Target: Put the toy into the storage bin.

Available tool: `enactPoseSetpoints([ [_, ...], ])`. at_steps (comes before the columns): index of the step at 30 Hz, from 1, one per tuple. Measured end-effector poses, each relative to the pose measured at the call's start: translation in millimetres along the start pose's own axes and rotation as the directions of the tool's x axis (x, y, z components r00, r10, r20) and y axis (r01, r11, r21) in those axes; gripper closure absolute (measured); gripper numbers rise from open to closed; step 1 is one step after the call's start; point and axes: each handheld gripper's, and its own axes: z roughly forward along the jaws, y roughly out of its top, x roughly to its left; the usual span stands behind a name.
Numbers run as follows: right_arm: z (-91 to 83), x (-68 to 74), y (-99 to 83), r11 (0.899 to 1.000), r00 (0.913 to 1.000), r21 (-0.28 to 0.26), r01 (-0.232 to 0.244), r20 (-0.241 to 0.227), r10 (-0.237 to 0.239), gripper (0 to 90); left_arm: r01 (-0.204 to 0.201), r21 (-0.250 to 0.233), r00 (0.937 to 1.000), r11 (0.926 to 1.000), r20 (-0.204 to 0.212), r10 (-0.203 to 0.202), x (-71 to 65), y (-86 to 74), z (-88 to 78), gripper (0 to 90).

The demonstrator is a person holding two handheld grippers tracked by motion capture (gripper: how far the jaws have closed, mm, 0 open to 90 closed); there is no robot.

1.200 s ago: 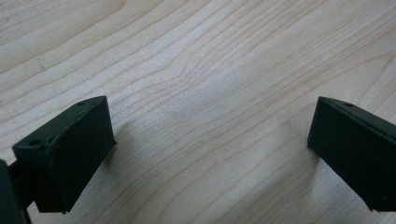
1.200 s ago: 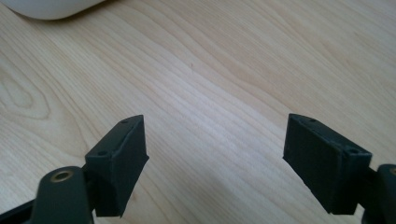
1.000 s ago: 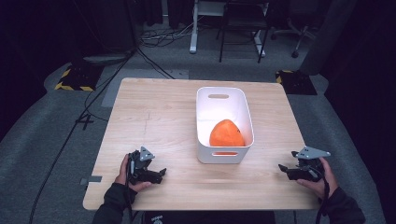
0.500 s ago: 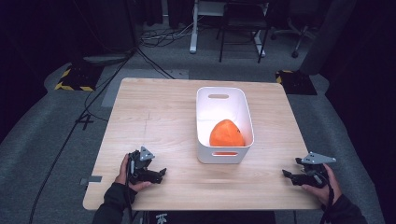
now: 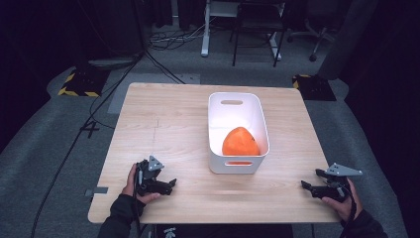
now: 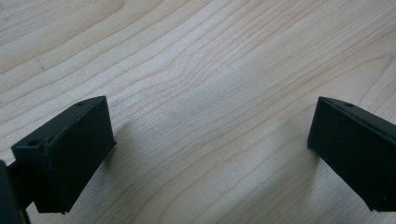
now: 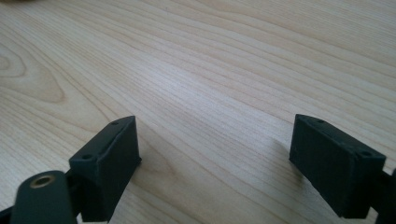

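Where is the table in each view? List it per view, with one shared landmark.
High view: table at centre, bearing a white bin.
Left gripper view: table beneath the open left tool.
Right gripper view: table beneath the right tool, jaws just been opening, empty.
Shared landmark: pale wood grain.

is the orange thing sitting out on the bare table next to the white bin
No, the orange thing lies inside the white bin, at its near end, not on the table beside it.
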Motion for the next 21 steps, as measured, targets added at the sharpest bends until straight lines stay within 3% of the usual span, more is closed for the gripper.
enactPoseSetpoints([
  [21, -0.2, 0.7, -0.2, 1.0, 1.0, 0.0, -0.004, 0.007, 0.004, 15.8, -0.002, -0.002, 1.0, 1.0, -0.009, 0.002, -0.1, -0.1, -0.5, 0.6],
])
